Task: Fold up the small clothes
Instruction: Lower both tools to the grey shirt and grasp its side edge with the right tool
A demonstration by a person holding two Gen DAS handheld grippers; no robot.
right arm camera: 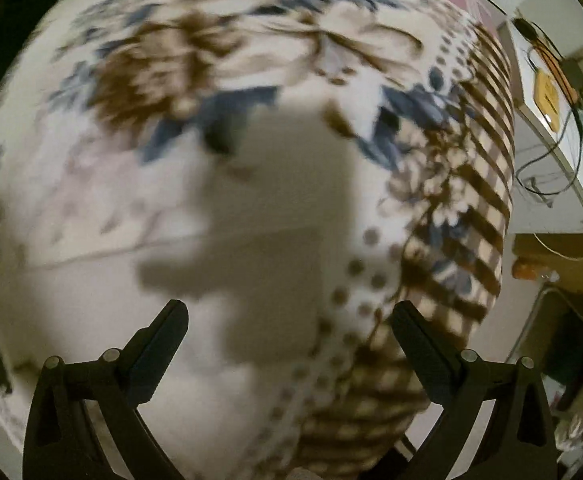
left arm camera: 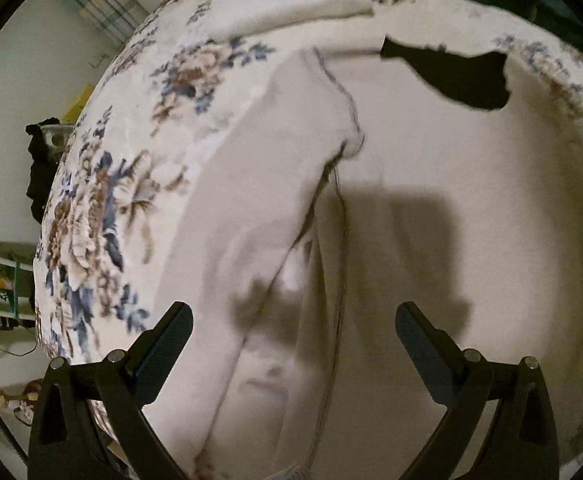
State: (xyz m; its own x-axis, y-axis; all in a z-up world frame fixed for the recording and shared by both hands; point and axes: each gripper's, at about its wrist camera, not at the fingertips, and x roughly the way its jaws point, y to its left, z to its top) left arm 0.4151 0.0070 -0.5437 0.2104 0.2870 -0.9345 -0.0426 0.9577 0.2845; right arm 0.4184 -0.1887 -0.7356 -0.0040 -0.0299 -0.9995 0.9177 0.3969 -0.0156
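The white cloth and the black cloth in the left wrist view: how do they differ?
The white cloth is large, reaching down between the open left tool fingers; the black cloth looks far smaller and lies further away. The white cloth shows a long fold with a stitched edge; the black cloth has a ragged outline with no fold visible. Both lie on the flowered blanket.

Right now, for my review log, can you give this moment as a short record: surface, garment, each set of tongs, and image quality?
surface: bed cover with blue and brown flowers
garment: cream cloth, partly folded, lying on the bed cover
other item: dark cloth beyond the cream cloth
left tongs: open, over the cream cloth, holding nothing
right tongs: open, holding nothing, above the bed cover's striped edge
image quality: right wrist view blurred; left wrist view fairly sharp
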